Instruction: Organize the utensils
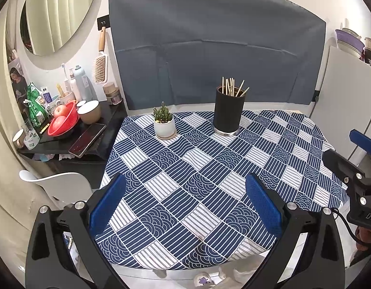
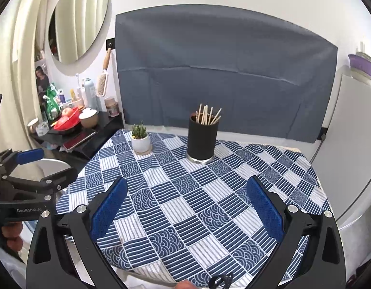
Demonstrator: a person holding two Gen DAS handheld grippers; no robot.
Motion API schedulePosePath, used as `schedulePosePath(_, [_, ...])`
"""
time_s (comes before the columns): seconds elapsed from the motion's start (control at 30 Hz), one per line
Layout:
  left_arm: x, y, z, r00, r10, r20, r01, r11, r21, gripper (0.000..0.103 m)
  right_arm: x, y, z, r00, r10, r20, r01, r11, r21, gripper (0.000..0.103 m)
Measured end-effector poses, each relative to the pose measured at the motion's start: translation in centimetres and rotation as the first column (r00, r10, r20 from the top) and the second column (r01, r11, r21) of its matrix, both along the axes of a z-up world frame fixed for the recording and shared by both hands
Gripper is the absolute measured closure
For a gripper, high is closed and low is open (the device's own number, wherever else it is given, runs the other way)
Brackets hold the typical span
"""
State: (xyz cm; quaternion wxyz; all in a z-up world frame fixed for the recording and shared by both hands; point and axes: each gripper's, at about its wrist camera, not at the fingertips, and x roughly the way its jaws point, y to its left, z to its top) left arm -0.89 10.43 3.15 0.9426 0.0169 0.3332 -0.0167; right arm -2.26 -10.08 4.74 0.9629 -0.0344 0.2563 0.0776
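A black cylindrical holder (image 1: 228, 112) stands upright at the back of the table, with several wooden chopsticks (image 1: 231, 87) sticking out of it. It also shows in the right wrist view (image 2: 201, 142), with the chopsticks (image 2: 207, 115). My left gripper (image 1: 185, 192) is open and empty, held over the table's near edge. My right gripper (image 2: 186, 195) is open and empty over the near part of the table. Each gripper shows at the side of the other's view: the right one (image 1: 354, 159), the left one (image 2: 29, 168).
The table wears a blue and white patterned cloth (image 1: 209, 168). A small potted succulent (image 1: 164, 121) stands left of the holder. A black side shelf (image 1: 65, 130) at the left holds a red basket of apples (image 1: 62, 120), bowls and bottles. A white chair (image 1: 55, 185) stands at the left.
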Motion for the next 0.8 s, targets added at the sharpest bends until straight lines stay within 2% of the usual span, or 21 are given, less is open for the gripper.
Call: schedulePosePath(0.8, [-0.35, 0.48, -0.02, 1.0, 0.013, -0.01, -0.013, 1.0, 0.0, 0.006, 0.0, -0.27, -0.29, 1.0, 0.001, -0.016, -0.001, 1.0, 0.022, 0.008])
